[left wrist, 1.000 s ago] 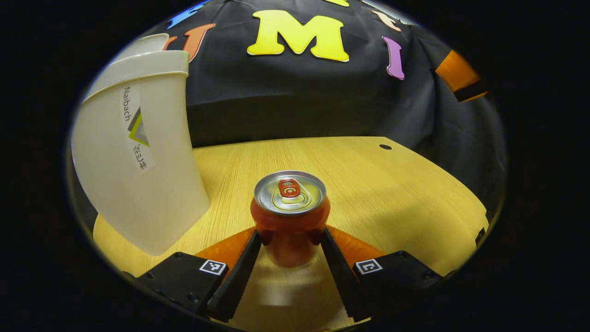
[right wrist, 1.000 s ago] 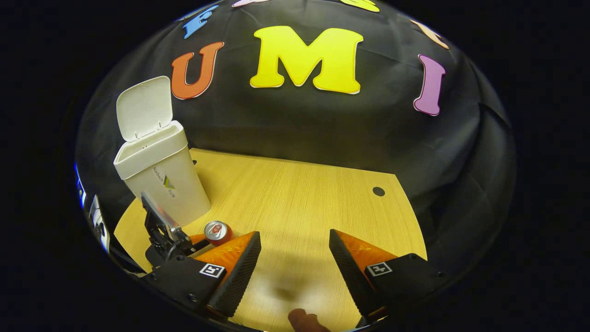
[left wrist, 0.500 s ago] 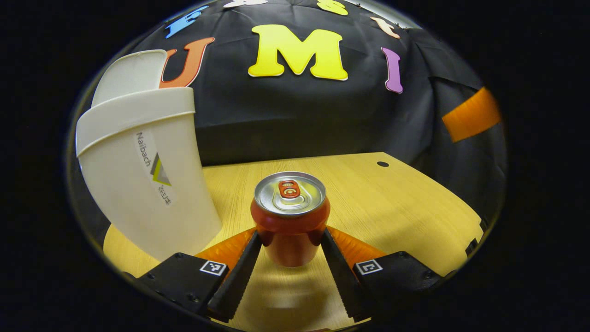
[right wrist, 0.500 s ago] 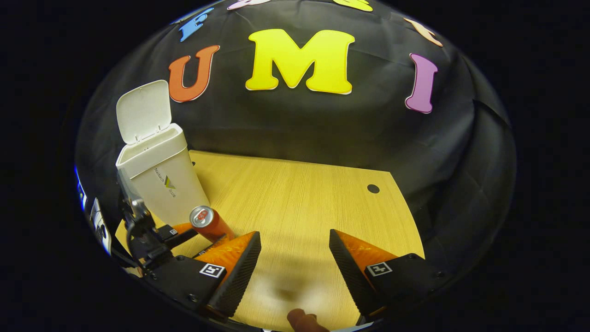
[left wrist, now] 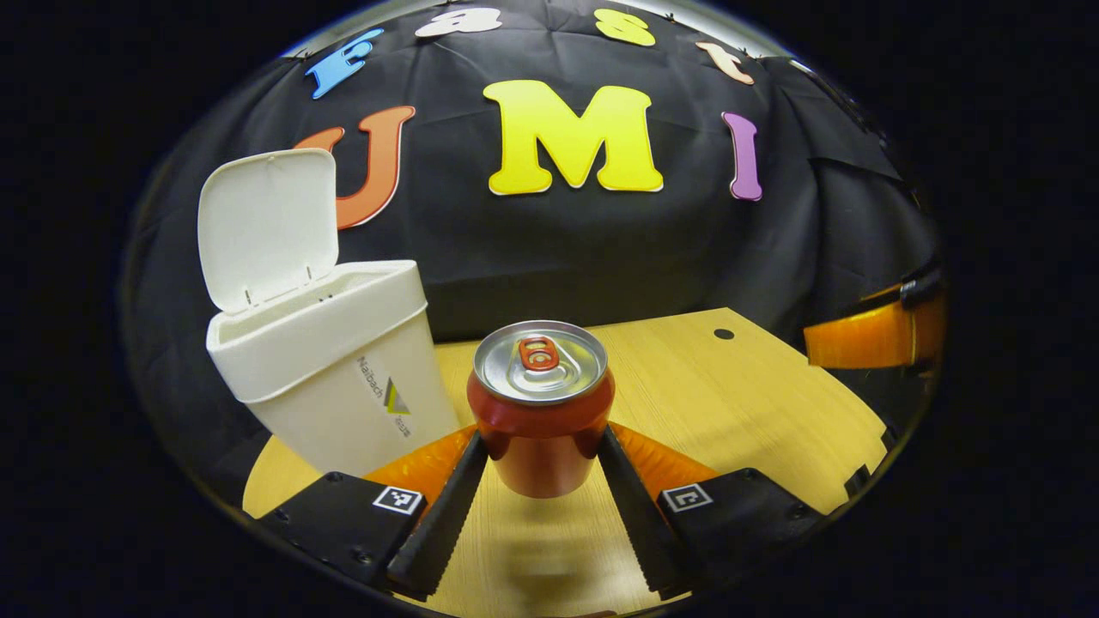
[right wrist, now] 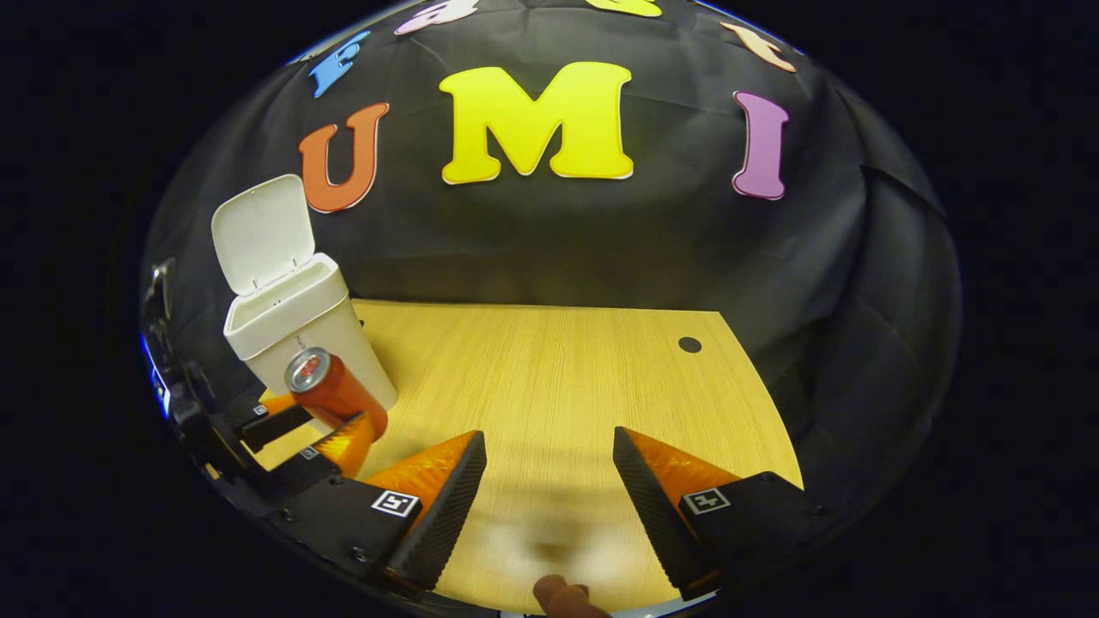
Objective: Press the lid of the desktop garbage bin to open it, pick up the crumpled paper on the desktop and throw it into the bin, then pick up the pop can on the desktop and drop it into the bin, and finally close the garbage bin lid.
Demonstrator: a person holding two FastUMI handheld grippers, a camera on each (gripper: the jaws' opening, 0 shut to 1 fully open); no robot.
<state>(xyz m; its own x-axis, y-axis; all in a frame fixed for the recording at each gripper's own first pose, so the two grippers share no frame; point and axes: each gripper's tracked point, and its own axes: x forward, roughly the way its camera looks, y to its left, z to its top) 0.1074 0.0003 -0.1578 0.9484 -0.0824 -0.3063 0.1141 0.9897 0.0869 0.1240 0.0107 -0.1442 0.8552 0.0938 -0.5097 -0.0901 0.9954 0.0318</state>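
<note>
Bin [left wrist: 330, 378] at my far left, lid [left wrist: 264, 225] flipped up. Right of it, my left tongs [left wrist: 541, 446] clench the pop can [left wrist: 541, 403], lifted clear of the bench [left wrist: 738, 403]. Right tongs [right wrist: 549, 481] hang released over bare wood.

We see a light, wood-grain tabletop [right wrist: 558, 369] with a small round dark hole [right wrist: 689, 344] near its far right corner. Behind it hangs the black cloth wall [right wrist: 558, 240] of the booth, creased and draping past the table's back edge.
</note>
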